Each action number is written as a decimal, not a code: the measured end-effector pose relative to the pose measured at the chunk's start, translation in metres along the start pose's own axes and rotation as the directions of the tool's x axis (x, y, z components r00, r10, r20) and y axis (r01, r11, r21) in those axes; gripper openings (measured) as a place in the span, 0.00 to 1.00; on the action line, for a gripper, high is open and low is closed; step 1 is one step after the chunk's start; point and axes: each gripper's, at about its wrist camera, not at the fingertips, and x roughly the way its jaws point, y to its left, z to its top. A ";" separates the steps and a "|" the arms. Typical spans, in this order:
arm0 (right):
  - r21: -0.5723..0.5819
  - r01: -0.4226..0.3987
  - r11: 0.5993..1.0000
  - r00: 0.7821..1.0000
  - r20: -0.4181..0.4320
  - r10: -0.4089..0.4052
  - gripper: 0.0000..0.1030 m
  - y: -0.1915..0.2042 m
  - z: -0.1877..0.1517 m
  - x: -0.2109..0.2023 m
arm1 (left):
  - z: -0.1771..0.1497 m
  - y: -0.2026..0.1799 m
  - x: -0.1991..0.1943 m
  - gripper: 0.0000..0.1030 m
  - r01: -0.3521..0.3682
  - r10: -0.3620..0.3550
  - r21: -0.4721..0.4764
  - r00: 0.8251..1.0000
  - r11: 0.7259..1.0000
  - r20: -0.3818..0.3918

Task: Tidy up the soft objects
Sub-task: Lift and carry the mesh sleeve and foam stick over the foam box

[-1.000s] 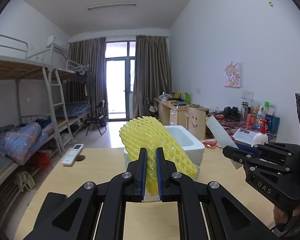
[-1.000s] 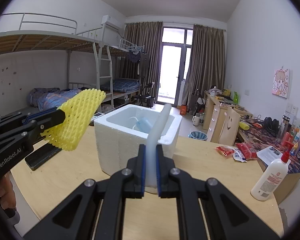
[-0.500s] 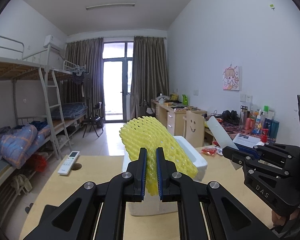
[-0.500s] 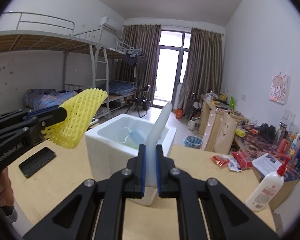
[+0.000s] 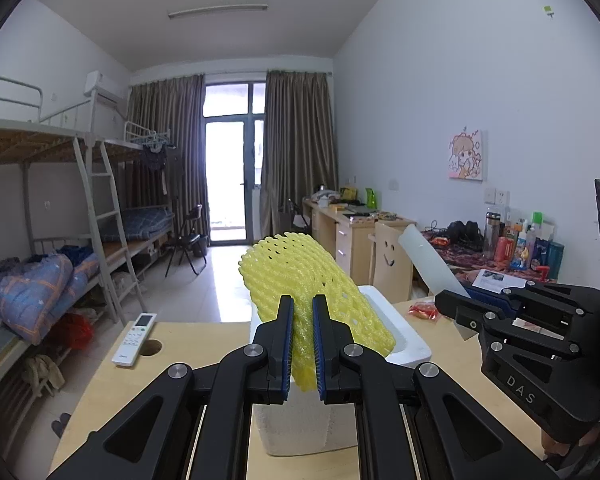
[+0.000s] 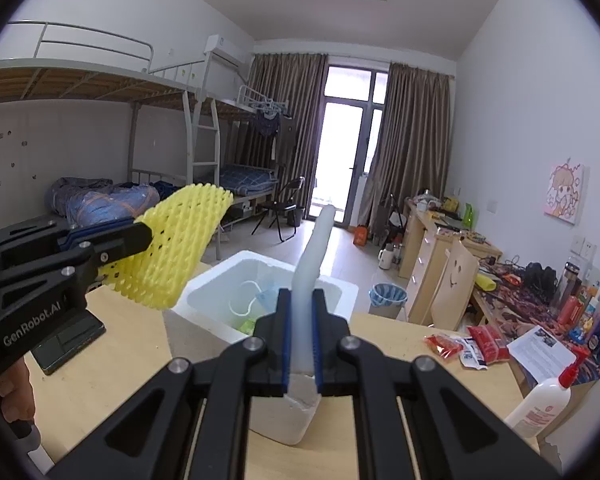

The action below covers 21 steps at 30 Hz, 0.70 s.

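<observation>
A shared dormitory room is shown: metal bunk beds (image 5: 52,216) with a ladder (image 5: 108,224) are ranged off to the left of the gripper, desks (image 5: 340,232) cluttered with bottles and snacks are lined up along the wall to its right, and a curtained balcony door (image 5: 228,160) is seen straight ahead

Yellow mesh-patterned foam net (image 5: 304,280), white foam sheet (image 6: 314,256), white foam box (image 6: 220,300), pale wooden table (image 6: 388,344).

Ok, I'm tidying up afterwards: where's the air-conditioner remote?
In the left wrist view, the remote lies at the wooden table's far left edge, beside a round hole, left of the foam box.
</observation>
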 end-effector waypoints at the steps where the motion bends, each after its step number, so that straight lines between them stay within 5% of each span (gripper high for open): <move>1: 0.000 0.002 1.000 1.000 -0.005 -0.002 0.11 0.000 0.000 0.002 | 0.001 0.000 0.002 0.09 -0.001 0.001 0.000 1.000 1.000 -0.003; 21: -0.007 -0.028 1.000 0.999 -0.038 0.028 0.11 0.002 0.010 0.044 | 0.003 0.009 0.054 0.09 -0.004 0.004 0.009 0.999 1.000 -0.045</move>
